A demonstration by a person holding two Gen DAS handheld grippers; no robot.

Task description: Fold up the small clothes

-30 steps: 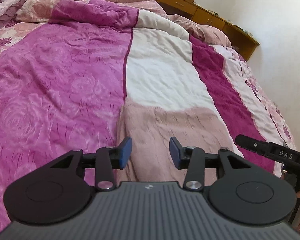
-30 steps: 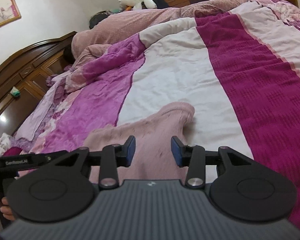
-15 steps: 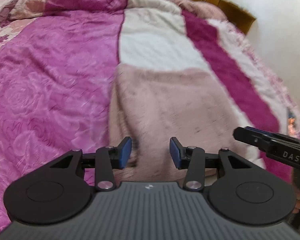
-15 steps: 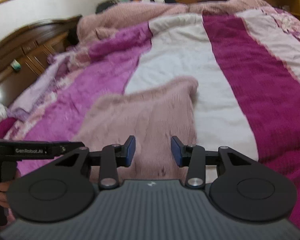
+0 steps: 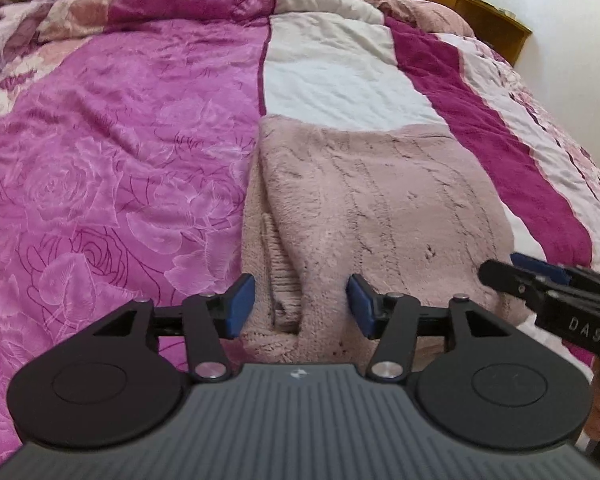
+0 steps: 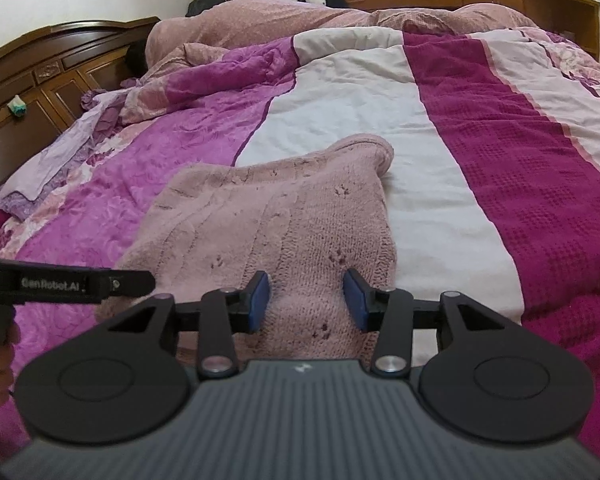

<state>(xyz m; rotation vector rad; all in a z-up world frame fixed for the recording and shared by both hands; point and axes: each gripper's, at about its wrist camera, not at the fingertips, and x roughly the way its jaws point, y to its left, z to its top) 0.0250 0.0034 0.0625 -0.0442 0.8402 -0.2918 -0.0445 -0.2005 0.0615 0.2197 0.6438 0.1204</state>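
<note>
We are lowering the left gripper (image 5: 298, 306), its fingers just opening wider, and the right gripper (image 6: 306, 302), both open and empty, over the near hem of the pink sweater (image 5: 364, 204) on the bed (image 5: 120, 120), aiming to pinch both corners evenly.

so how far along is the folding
Barely begun. The pink sweater lies spread on the quilt, one sleeve sticking out past it; I can't confirm any fold. Both tools, left and right, sit open at its near hem, the left's jaws just widened, nothing gripped. Every fold is still to do.
</note>
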